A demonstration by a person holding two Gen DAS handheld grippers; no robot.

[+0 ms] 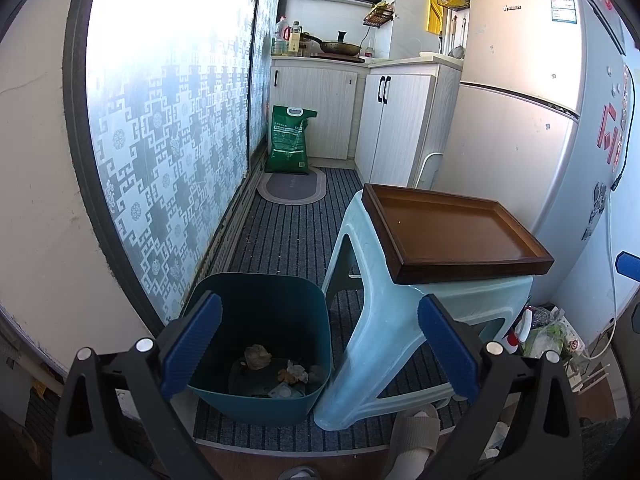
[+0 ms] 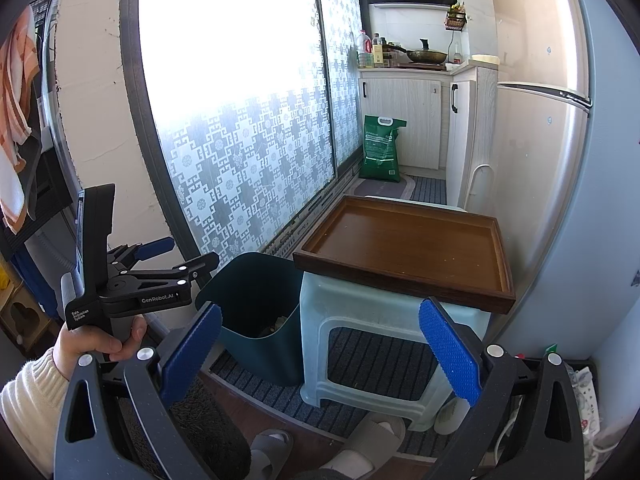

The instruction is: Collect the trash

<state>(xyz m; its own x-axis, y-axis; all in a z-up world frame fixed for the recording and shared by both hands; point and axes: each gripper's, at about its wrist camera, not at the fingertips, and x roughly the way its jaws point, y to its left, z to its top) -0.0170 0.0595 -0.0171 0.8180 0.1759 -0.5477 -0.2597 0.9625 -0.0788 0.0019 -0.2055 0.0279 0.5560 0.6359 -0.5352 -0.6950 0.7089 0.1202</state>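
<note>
A dark teal bin [image 1: 256, 404] stands on the striped floor mat, left of a pale green plastic stool [image 1: 376, 344]. Crumpled paper [image 1: 258, 356] and wrappers [image 1: 294, 374] lie at the bin's bottom. A brown wooden tray [image 1: 452, 236] rests on the stool with nothing lying in it. My left gripper [image 1: 320, 346] hovers open above the bin's right rim, holding nothing. In the right wrist view, my right gripper [image 2: 320, 354] is open, low in front of the stool [image 2: 380, 320], with the tray [image 2: 408, 248] and bin [image 2: 256, 344] beyond. A hand holds the left gripper [image 2: 188, 254] at the left.
A patterned sliding glass door [image 1: 168, 160] runs along the left. At the right stands a fridge [image 1: 520, 120], with bags and a spray bottle [image 1: 548, 332] at its foot. Further back are cabinets [image 1: 400, 120] and a green sack [image 1: 290, 140]. Slippers [image 2: 372, 436] lie near the stool.
</note>
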